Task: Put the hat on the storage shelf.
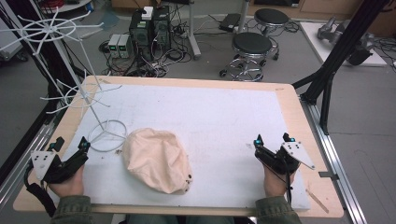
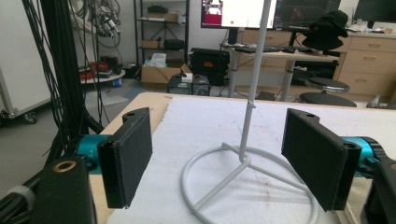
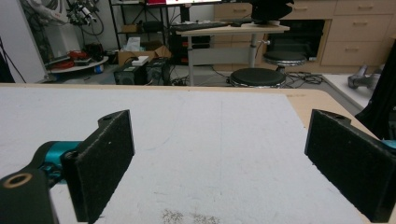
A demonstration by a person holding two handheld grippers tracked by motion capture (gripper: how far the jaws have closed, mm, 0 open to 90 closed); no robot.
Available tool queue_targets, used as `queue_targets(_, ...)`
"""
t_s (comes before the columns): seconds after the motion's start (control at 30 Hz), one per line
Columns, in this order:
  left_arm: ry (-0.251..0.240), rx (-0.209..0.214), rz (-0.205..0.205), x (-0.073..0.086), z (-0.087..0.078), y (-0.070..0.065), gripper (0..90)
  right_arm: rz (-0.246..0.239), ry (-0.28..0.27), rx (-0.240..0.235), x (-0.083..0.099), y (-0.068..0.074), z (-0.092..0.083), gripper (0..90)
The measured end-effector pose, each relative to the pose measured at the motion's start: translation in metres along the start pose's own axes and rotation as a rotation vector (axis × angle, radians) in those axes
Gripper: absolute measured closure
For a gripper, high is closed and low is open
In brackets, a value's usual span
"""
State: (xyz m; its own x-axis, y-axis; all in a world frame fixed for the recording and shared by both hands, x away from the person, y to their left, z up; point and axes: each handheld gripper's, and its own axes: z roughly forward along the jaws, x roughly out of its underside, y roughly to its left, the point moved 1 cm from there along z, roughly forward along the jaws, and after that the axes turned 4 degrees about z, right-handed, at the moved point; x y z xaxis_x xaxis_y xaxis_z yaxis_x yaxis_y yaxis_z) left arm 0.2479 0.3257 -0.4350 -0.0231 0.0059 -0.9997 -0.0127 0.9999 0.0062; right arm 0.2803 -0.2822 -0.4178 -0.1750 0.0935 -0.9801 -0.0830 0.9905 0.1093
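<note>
One cream cap (image 1: 157, 160), one white wire stand (image 1: 108, 135), two grippers, two black stools.

A wooden table (image 1: 299, 116) carries a white mat (image 1: 210, 116) across most of its top. On the mat a cream cloth hat (image 1: 156, 161) lies near the front, just beside the white wire stand's ring base (image 1: 109, 135).

A: From the high view we look forward and down over the whole table (image 1: 299, 109), standing well back, with the floor and stools beyond it.

B: And the 2 gripper views?

A: We sit low, close to the white mat (image 3: 210, 140), looking level across it toward the far room.

B: What do we share?

A: The white wire stand (image 1: 100, 126) shows from above and, close up, in the left gripper view (image 2: 247, 158).
</note>
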Motion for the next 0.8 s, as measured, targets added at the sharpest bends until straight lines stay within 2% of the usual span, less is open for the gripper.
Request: queue_targets(0.8, 0.001, -0.006, -0.005, 0.0007, -0.0014, 0.0024, 24.8, 0.005, 0.013, -0.004, 0.0008, 0.0006, -0.0011, 7.3)
